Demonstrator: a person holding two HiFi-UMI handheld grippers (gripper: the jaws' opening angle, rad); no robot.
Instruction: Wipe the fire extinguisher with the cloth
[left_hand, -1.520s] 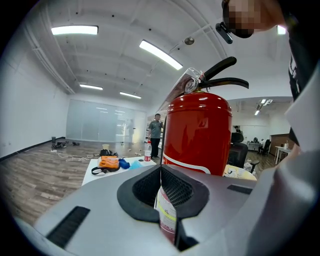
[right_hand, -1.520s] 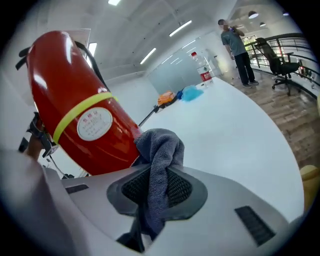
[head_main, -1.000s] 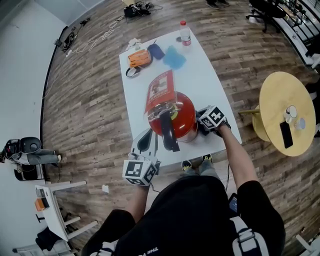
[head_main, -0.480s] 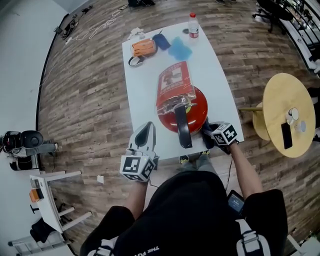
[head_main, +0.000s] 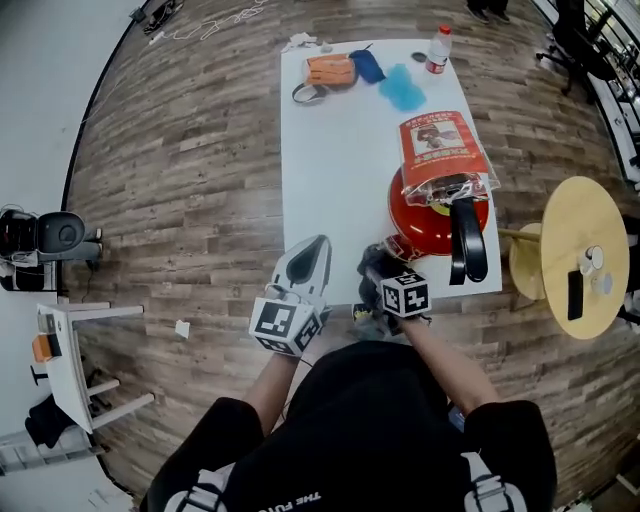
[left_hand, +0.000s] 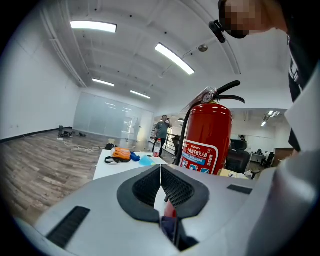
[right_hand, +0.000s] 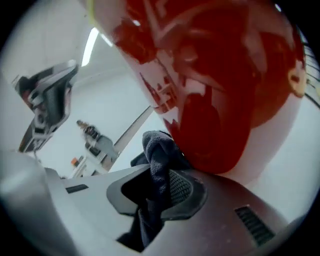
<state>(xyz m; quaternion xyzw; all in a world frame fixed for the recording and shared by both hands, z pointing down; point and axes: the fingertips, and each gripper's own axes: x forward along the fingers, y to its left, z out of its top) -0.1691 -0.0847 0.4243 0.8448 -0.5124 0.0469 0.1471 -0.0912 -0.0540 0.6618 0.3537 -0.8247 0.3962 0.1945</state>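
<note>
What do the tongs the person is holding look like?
The left tongs and right tongs are both smooth, light grey, wedge-shaped shells with black meshy pads inside. Each has a white cube with black square markers. The person wears a black shirt.

fire extinguisher (head_main: 440, 212): the red painted shell is shining glossy and smooth, throwing back reflections.
label (head_main: 436, 150): a printed sheet is gleaming slightly on the red shell.
hose (head_main: 467, 240): black, it is looking dull and rubbery.
cloth (right_hand: 159, 150): dark blue-grey fabric is showing a fine woven grain, soft, matt and crumpled.
right claw (right_hand: 155, 187): matt grey plastic is carrying black pads (right_hand: 182, 187) with a rough dotted texture.
left claw (left_hand: 161, 170): smooth grey plastic is framing black mesh-textured lining.
tabletop (head_main: 330, 180): white, it is looking smooth with a faint sheen.
floor (head_main: 180, 150): brown wood planks are showing streaky grain.
side table (head_main: 560, 215): a pale wood top is looking smooth.
</note>
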